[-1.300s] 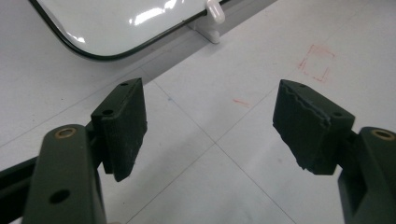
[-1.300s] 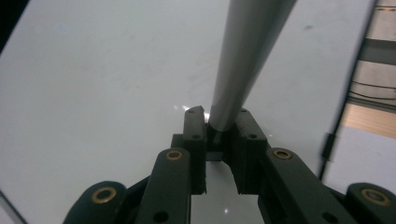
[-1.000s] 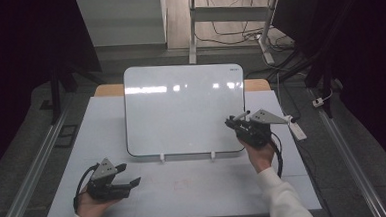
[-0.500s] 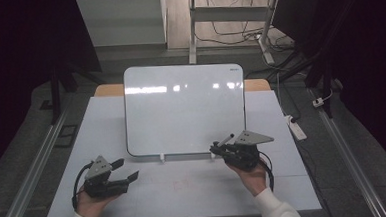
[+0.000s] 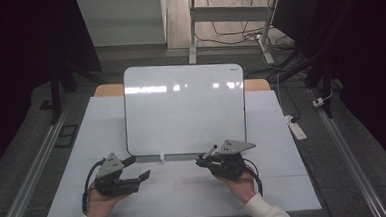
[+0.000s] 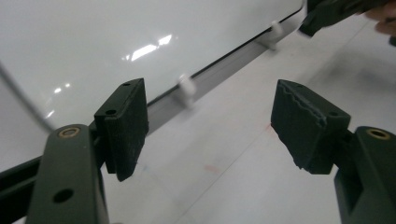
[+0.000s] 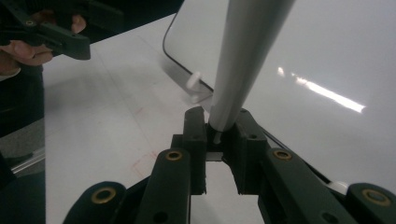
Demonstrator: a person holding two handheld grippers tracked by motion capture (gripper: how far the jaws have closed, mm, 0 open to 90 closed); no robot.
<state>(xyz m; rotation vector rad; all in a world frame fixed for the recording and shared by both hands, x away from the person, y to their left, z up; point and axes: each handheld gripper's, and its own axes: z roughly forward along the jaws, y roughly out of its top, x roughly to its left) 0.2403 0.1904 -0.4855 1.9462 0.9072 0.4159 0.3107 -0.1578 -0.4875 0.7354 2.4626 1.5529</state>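
While a small dark logo sits in the far right corner of the whiteboard (image 5: 184, 109), it is too tiny to read, and the board's glossy face carries no writing, just streaks of reflected light. That board lies flat across the middle of the white table (image 5: 285, 184), its near edge lined with a narrow tray rail and small white clips. At the near edge of the table, towards the right, the right gripper (image 5: 202, 161) has its jaws pressed together on a marker (image 7: 247, 56), a pale grey barrel pinched low down between the pads and jutting away from the jaws over the board's near rim; in the high view the marker's dark tip pokes up just beside the board's near edge. Towards the near left corner, the left gripper (image 5: 140, 168) hovers with its jaws spread wide and nothing between them, pointing at the same tray rail from just short of it. Faint reddish smudges mark the table surface between the two hands.
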